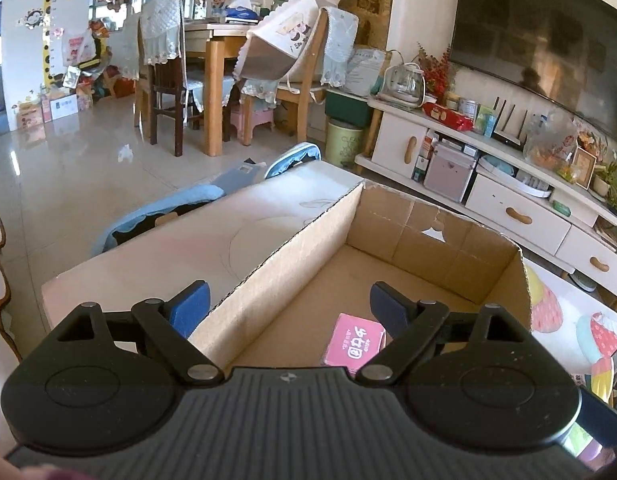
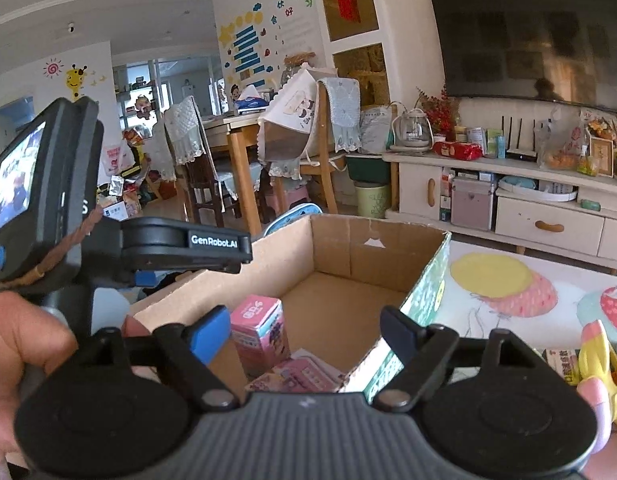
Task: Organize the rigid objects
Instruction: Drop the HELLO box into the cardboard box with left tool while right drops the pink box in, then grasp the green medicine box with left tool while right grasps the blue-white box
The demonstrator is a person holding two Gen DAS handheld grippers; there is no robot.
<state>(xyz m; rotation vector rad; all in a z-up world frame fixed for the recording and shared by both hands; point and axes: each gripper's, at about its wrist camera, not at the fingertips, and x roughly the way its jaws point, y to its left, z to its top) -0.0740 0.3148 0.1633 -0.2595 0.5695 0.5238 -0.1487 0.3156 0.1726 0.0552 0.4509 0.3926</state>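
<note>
**Pink cartons in an open cardboard box**

We see an open brown cardboard box point(image 2: 372, 268), flaps up, its far wall torn at the top. Inside, near the close left corner, an upright pink carton point(image 2: 260, 330) stands against the left wall. Beside it lie flat pink packs point(image 2: 304, 374), perhaps two; we cannot count them surely. The far half of the box floor is bare.
</note>
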